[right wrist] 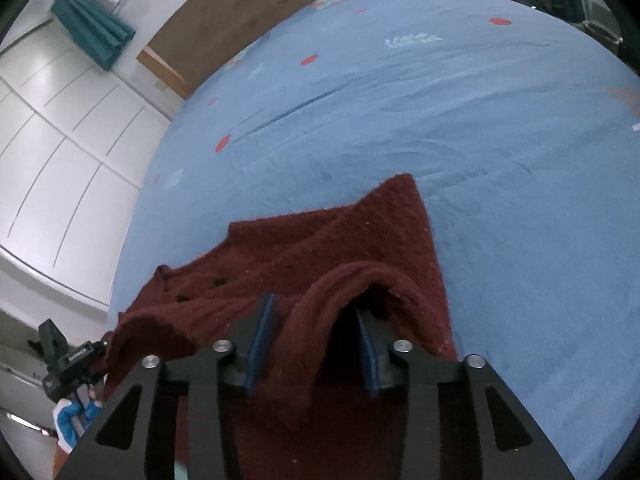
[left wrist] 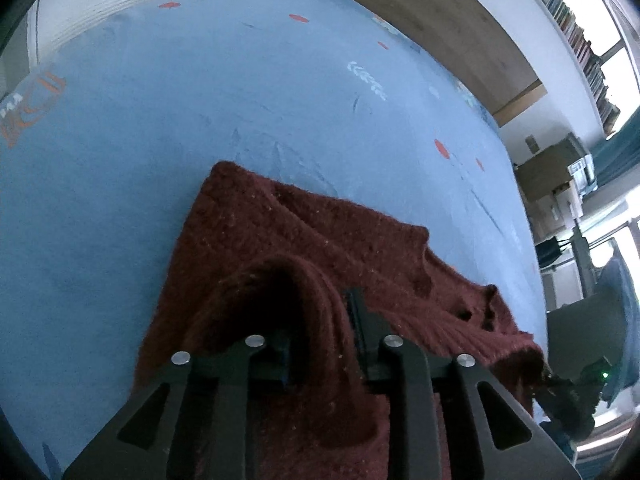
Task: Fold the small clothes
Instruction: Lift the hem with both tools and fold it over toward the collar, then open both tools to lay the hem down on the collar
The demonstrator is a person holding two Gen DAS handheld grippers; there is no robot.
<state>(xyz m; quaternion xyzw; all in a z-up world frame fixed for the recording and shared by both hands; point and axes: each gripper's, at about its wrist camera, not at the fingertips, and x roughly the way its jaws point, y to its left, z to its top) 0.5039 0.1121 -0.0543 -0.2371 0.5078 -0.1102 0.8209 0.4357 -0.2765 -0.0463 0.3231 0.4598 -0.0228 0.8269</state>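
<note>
A dark red knitted sweater [left wrist: 304,240] lies on the blue bed sheet [left wrist: 180,120]; it also shows in the right wrist view [right wrist: 320,240]. My left gripper [left wrist: 320,320] is shut on a raised fold of the sweater's near edge, which drapes over and hides one finger. My right gripper [right wrist: 316,320] is shut on another raised fold of the same edge, with blue pads [right wrist: 262,332] on either side of the knit. The sweater hangs between both grippers, its far part resting on the sheet. The other gripper shows at the right edge [left wrist: 576,388] and at the left edge [right wrist: 68,364].
The sheet [right wrist: 480,120] has red dots and pale leaf prints. A wooden headboard [left wrist: 440,20] stands at the far side. White cupboard doors [right wrist: 60,160], a teal curtain [right wrist: 92,28], bookshelves [left wrist: 576,40] and boxes [left wrist: 556,168] surround the bed.
</note>
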